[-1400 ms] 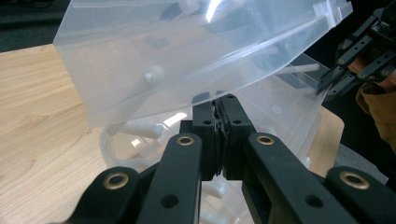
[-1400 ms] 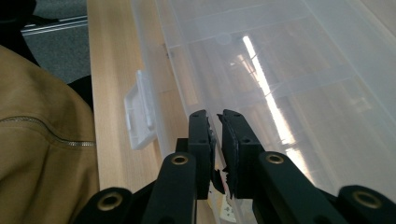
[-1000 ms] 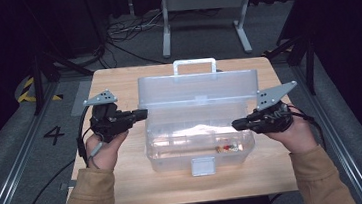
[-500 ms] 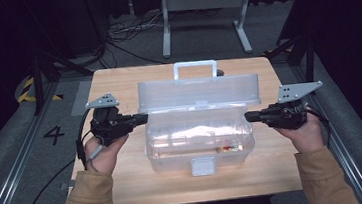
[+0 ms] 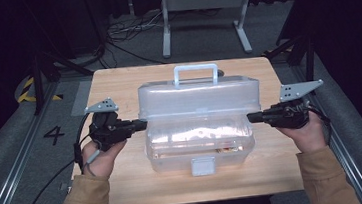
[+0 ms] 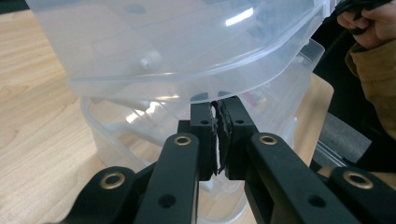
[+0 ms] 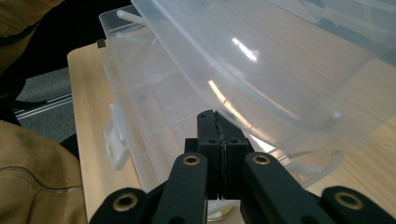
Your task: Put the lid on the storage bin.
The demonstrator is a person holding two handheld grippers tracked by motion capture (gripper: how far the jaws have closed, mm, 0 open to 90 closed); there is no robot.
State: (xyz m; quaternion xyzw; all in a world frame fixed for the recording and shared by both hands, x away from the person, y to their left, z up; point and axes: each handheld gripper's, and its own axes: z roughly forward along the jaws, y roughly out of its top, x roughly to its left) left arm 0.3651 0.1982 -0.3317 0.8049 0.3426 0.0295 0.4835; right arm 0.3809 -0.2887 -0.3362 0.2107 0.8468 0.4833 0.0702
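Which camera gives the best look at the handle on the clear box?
The high view: the handle stands whole at the far edge of the box's lid, nothing in front of it. The left and right gripper views show the raised lid's underside and the box's base from close by, with no handle to make out.

Both tongs are matt black, built of flat linked bars pinned with brass-ringed rivets and small dark screw holes; the left tongs (image 5: 141, 124) carry a grey three-cornered plate above their body, dotted with small holes; the right tongs (image 5: 251, 118) bear a matching plate; a cable trails back from behind the left tongs; behind each pair, mustard-tan jacket sleeves with stitched seams.
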